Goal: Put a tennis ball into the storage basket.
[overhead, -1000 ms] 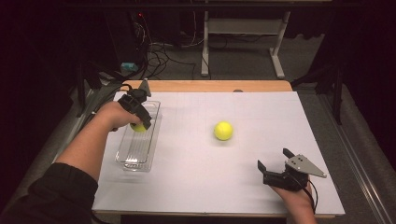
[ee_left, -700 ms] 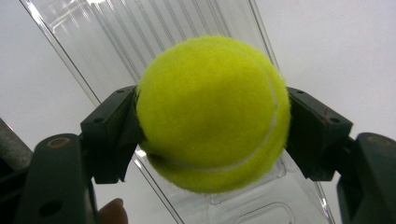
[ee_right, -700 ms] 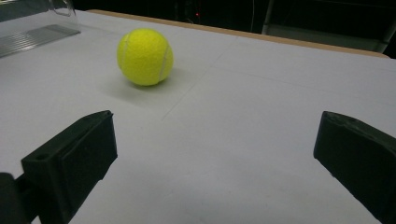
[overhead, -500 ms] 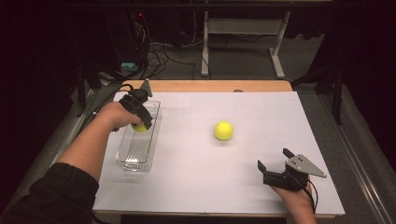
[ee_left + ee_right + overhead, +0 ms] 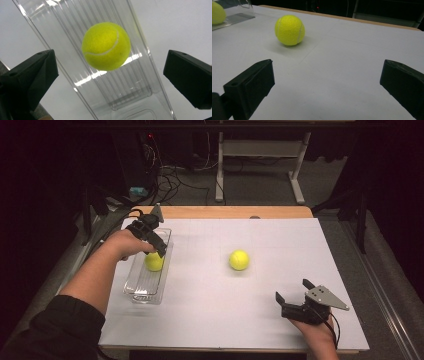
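A yellow tennis ball (image 5: 154, 262) is in the clear plastic tray (image 5: 145, 292) at the left of the white table. My left gripper (image 5: 160, 251) hovers just above it. Its jaws have just been opening, and in the left gripper view they stand wide apart (image 5: 110, 65) with the ball (image 5: 106, 46) beyond them, untouched, over the ribbed tray floor (image 5: 135, 87). A second tennis ball (image 5: 239, 260) rests on the table's middle. My right gripper (image 5: 293, 290) sits open near the front right, aimed at that ball (image 5: 289, 30), nothing between its jaws (image 5: 327, 72).
The white table surface (image 5: 280, 240) has a wooden strip along its far edge. Cables and a desk frame stand on the dark floor behind. The tray's end (image 5: 234, 18) with the first ball (image 5: 217, 13) appears at the far left of the right gripper view.
The left jaws have opened and let go of the ball, which now lies a little lower in the tray. The right hand and the middle ball have stayed put.
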Demonstrator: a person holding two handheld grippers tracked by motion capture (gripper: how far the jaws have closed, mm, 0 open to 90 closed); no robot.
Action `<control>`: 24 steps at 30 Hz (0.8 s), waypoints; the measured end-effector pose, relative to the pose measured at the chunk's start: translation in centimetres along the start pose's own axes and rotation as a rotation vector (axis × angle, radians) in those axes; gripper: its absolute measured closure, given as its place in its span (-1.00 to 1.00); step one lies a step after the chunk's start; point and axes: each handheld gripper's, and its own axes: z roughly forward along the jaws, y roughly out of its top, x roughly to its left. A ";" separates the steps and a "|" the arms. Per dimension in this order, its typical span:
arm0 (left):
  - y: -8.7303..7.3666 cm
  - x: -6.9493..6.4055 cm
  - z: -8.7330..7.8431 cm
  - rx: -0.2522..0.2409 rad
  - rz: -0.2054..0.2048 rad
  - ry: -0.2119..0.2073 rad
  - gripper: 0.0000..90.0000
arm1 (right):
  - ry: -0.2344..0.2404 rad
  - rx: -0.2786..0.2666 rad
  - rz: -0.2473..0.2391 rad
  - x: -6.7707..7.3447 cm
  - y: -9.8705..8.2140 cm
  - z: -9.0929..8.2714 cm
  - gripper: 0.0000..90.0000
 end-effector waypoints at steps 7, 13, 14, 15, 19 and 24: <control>-0.1 0.0 -0.2 -0.012 -0.003 0.002 -0.98 | 0.000 0.001 0.002 0.0 0.0 0.0 -1.00; -0.2 0.0 -0.3 -0.016 -0.005 0.006 -0.98 | 0.001 0.002 0.001 0.0 0.0 0.0 -1.00; -0.2 0.0 -0.3 -0.017 -0.006 0.009 -0.98 | 0.002 0.001 0.001 0.0 0.0 0.0 -1.00; -0.2 0.0 -0.3 -0.018 -0.006 0.012 -0.98 | 0.002 0.001 0.000 0.0 0.0 0.0 -1.00; -0.3 0.0 -0.2 -0.015 -0.004 0.014 -0.98 | 0.001 0.001 -0.001 0.0 0.0 0.0 -1.00; -0.1 -0.5 -0.2 -0.016 0.005 0.016 -0.98 | 0.000 0.001 -0.001 0.0 0.0 0.1 -1.00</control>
